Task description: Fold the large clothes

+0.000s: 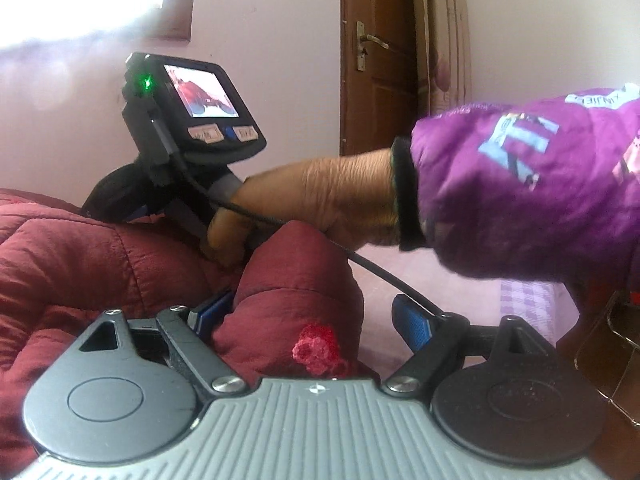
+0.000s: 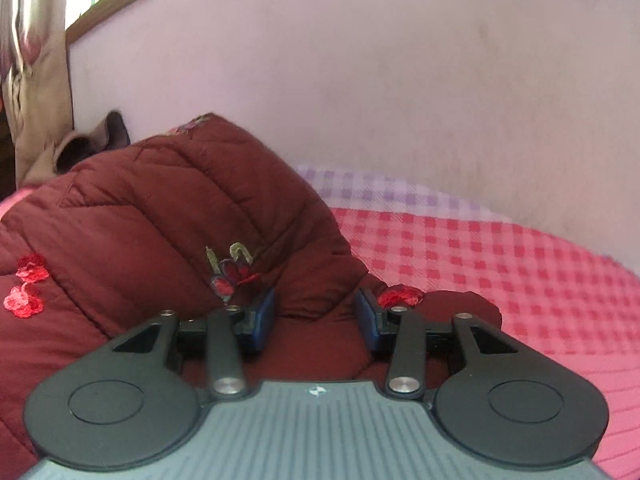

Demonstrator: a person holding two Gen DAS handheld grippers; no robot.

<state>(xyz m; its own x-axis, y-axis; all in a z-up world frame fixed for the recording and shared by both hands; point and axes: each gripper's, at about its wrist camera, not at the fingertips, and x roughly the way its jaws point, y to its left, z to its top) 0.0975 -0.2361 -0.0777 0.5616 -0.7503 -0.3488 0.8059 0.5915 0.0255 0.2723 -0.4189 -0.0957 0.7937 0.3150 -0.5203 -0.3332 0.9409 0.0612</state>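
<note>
A quilted maroon jacket (image 2: 160, 216) lies bunched on the checked bed (image 2: 500, 264). A fold is bracketed by the spread left claw (image 1: 312, 320); whether the half-closed right claw (image 2: 316, 316) pinches fabric cannot be told. Gripping and flattening are judged next.

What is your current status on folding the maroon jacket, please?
Left hand-held gripper open around a jacket fold. Right hand-held gripper open, jacket fabric between pads. Nothing obstructing.

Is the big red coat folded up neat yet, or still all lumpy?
Still lumpy. The red coat stands in a puffy heap on the checked bedcover, not lying flat.
</note>
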